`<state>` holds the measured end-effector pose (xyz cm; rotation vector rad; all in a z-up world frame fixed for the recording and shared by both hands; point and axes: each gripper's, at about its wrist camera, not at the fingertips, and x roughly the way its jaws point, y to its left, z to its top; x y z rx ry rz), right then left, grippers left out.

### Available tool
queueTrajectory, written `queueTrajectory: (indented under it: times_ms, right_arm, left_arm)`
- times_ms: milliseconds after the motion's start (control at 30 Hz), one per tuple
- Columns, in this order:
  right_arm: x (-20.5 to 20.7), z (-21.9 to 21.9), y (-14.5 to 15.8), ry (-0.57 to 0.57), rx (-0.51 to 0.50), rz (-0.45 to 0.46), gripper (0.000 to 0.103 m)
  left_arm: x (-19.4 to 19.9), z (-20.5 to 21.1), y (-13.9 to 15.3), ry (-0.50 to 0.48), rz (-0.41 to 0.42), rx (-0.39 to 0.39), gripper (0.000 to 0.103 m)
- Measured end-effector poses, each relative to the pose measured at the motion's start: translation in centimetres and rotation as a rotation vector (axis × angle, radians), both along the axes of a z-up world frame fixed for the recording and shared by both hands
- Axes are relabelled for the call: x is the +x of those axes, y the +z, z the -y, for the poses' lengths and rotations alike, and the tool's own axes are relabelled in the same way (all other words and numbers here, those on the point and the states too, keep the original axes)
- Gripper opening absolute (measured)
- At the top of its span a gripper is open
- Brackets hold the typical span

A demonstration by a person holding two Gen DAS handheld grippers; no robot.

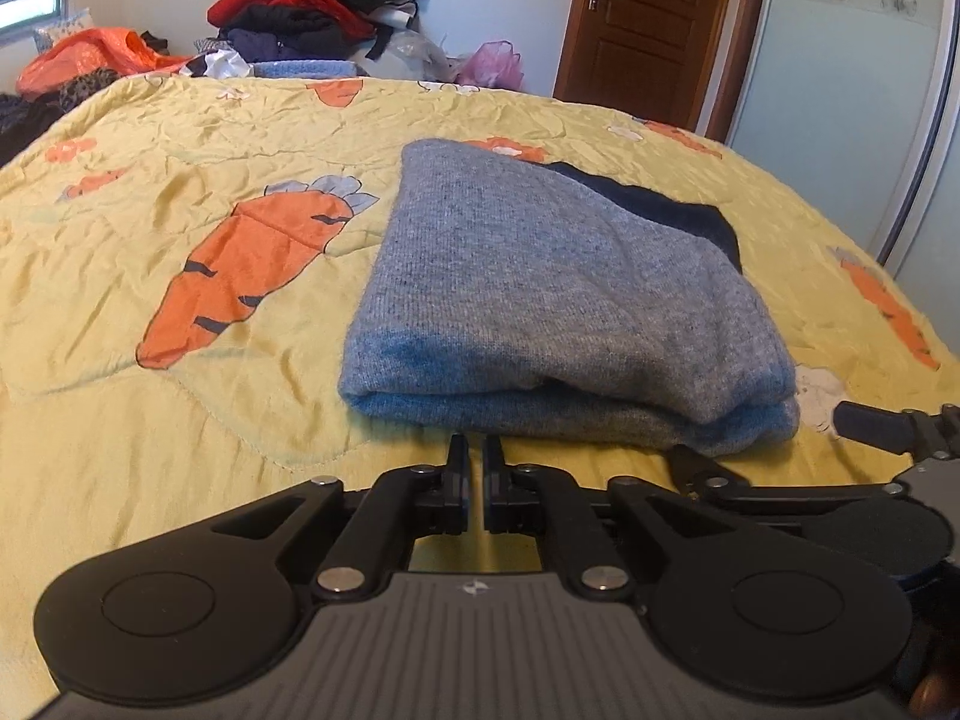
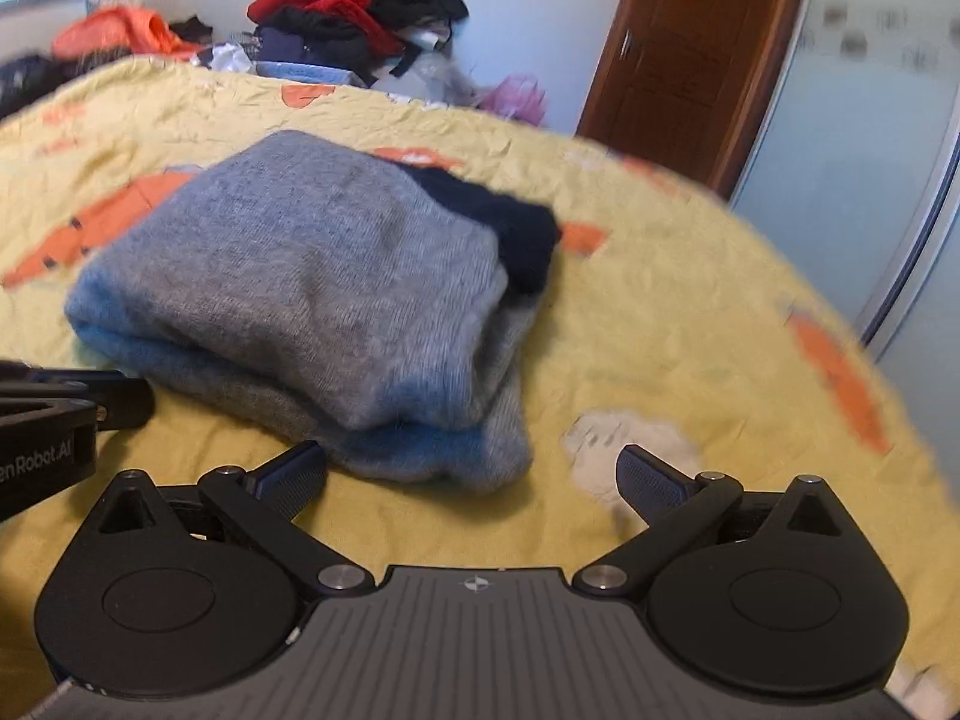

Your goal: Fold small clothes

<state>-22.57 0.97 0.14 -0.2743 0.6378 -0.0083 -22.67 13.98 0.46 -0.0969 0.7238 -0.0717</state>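
Observation:
A grey knit garment [image 1: 540,288] lies folded in a thick bundle on the yellow carrot-print bedspread [image 1: 150,408], with a dark navy part [image 1: 672,210] showing at its far right. My left gripper [image 1: 475,450] sits just in front of the bundle's near fold, fingers shut with nothing between them. In the right wrist view the same bundle [image 2: 312,288] lies ahead and to the left, and my right gripper [image 2: 474,468] stands open with its near corner between the spread fingers, not clamped. The left gripper [image 2: 129,399] shows at that view's left edge.
A heap of red, black and orange clothes [image 1: 300,6] is piled beyond the bed's far edge. A brown wooden door [image 1: 648,24] and a pale sliding wardrobe door [image 1: 852,90] stand at the right. The bedspread stretches left of the bundle.

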Motion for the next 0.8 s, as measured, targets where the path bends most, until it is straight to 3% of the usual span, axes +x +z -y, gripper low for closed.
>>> queueTrajectory:
  times_ms: [100, 267, 433, 600, 700, 800]
  right_arm:
    - [-0.4, -0.7, 0.1, 0.059, -0.011, 0.014, 0.103]
    - [-1.4, -0.8, 0.5, 0.057, -0.010, 0.077, 0.103]
    - [-1.9, 0.3, 1.3, 0.034, 0.087, 0.135, 0.103]
    - [-1.8, 1.2, 1.7, 0.032, 0.175, 0.128, 0.103]
    - [-1.8, 1.3, 1.7, 0.026, 0.178, 0.136, 0.103]
    - [-1.2, 1.7, 1.7, 0.003, 0.219, 0.091, 0.103]
  left_arm:
    - [-0.1, 0.3, 0.0, -0.007, 0.002, 0.021, 0.007]
    - [-0.1, -0.3, 0.2, -0.006, -0.007, 0.002, 0.007]
    - [-0.2, -0.8, 0.2, -0.002, -0.011, 0.009, 0.007]
    - [-0.3, -0.8, 0.2, -0.008, -0.006, 0.026, 0.007]
    - [-0.3, -0.7, 0.2, -0.010, -0.006, 0.033, 0.007]
    - [-0.3, -0.7, 0.2, -0.009, -0.009, 0.025, 0.010]
